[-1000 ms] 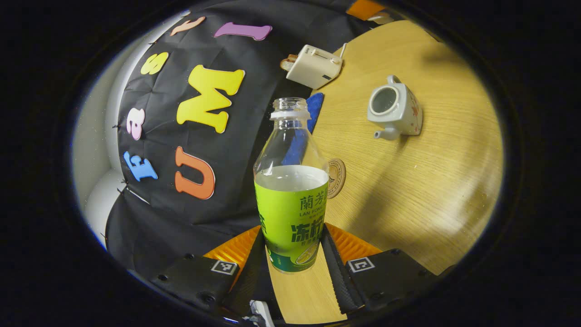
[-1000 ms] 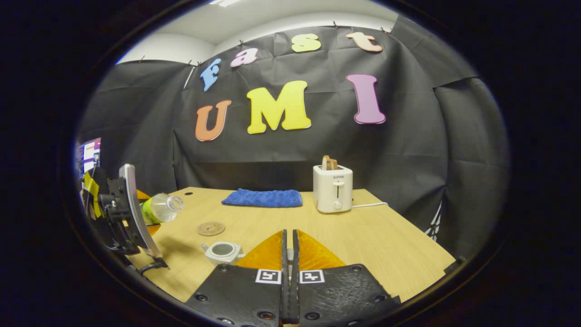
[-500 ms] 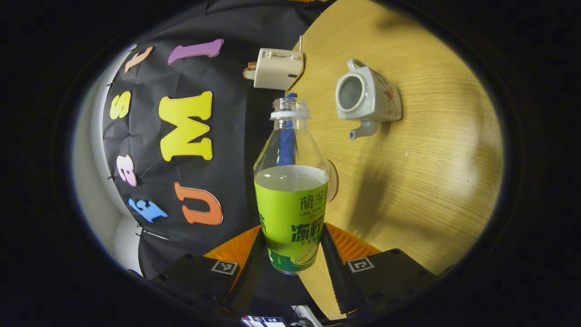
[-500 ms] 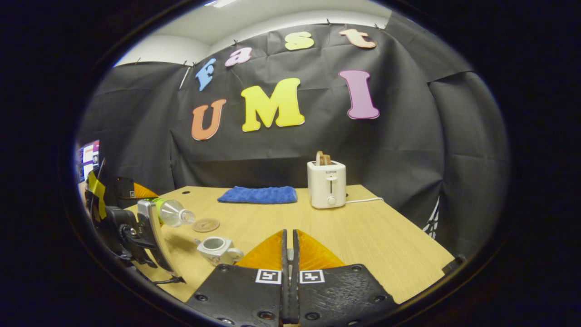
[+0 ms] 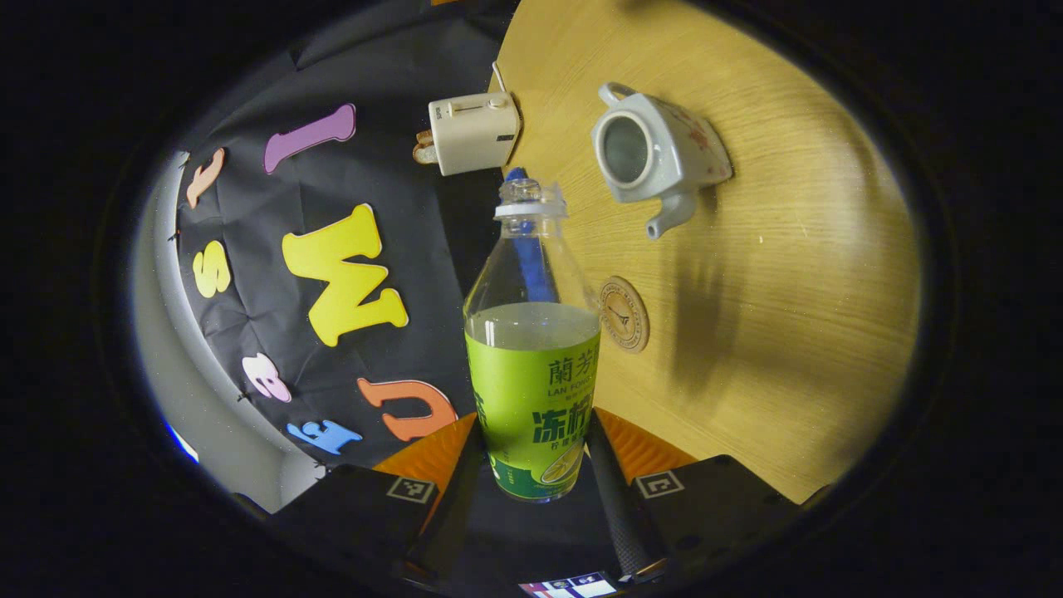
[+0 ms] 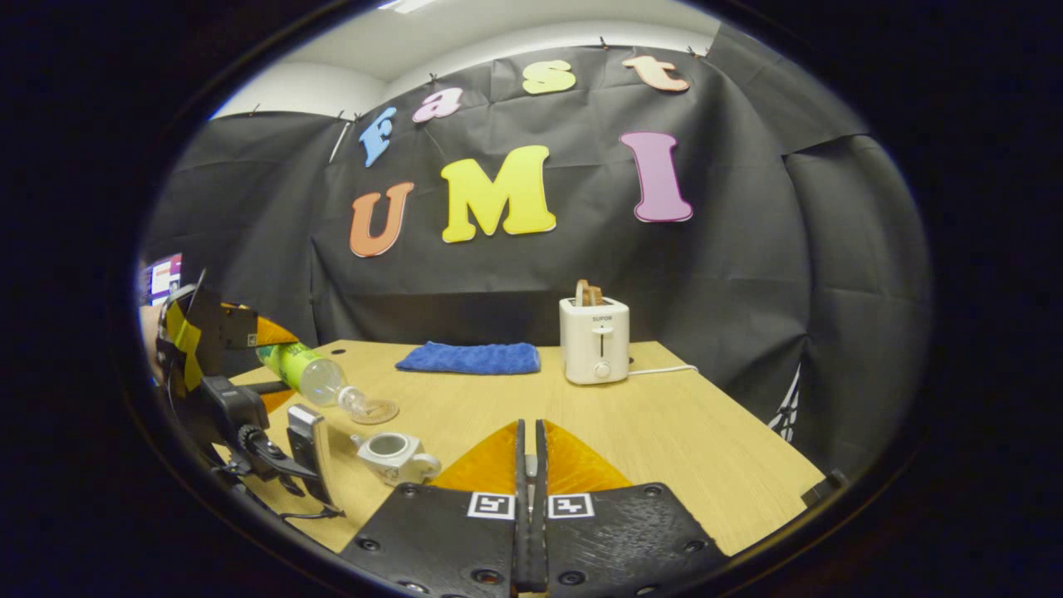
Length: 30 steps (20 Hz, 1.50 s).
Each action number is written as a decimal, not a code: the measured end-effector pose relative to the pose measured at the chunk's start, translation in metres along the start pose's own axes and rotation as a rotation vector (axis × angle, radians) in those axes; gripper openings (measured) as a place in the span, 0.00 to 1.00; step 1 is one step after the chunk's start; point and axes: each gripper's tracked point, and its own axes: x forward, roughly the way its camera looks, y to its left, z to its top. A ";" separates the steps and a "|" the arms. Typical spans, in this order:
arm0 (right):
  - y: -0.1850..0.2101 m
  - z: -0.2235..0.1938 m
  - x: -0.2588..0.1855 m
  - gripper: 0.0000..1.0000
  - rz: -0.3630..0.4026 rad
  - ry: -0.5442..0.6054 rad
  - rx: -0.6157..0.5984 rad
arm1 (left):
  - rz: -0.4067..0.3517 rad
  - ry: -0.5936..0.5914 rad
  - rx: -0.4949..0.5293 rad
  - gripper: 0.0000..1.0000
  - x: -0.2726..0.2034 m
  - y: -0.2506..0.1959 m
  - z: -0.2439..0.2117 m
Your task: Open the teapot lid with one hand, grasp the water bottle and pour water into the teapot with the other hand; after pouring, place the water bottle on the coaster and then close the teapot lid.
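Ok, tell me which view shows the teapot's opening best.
The left gripper view: it looks into the lidless teapot beyond the water bottle. The right gripper view shows the teapot small and low.

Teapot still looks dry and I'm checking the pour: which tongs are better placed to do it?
Left. The left tongs clamp the uncapped water bottle, tipped toward the lidless teapot. The right tongs are closed, no bottle between them.

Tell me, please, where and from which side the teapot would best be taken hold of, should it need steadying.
Grip the teapot by its loop handle, which sticks out on the side opposite the spout and leaves a gap that fingers could probably close across. Come from that handle side, away from the water bottle tilting toward the open mouth, so the pour path stays free. The rounded glazed body looks harder to pinch.
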 end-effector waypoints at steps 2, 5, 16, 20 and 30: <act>-0.002 0.000 0.000 0.00 -0.003 -0.001 0.004 | -0.003 0.003 0.027 0.72 0.002 0.002 0.002; -0.004 -0.001 0.001 0.00 -0.005 0.005 0.004 | -0.009 -0.002 0.070 0.72 0.000 -0.003 0.010; -0.005 0.004 -0.002 0.00 -0.003 -0.006 -0.001 | 0.066 -0.004 0.238 0.72 -0.001 0.015 0.028; -0.007 0.005 -0.003 0.00 -0.005 -0.010 0.001 | 0.082 0.001 0.281 0.72 -0.004 0.017 0.030; -0.011 0.005 -0.003 0.00 -0.005 -0.012 0.013 | 0.111 -0.001 0.374 0.72 -0.007 0.024 0.033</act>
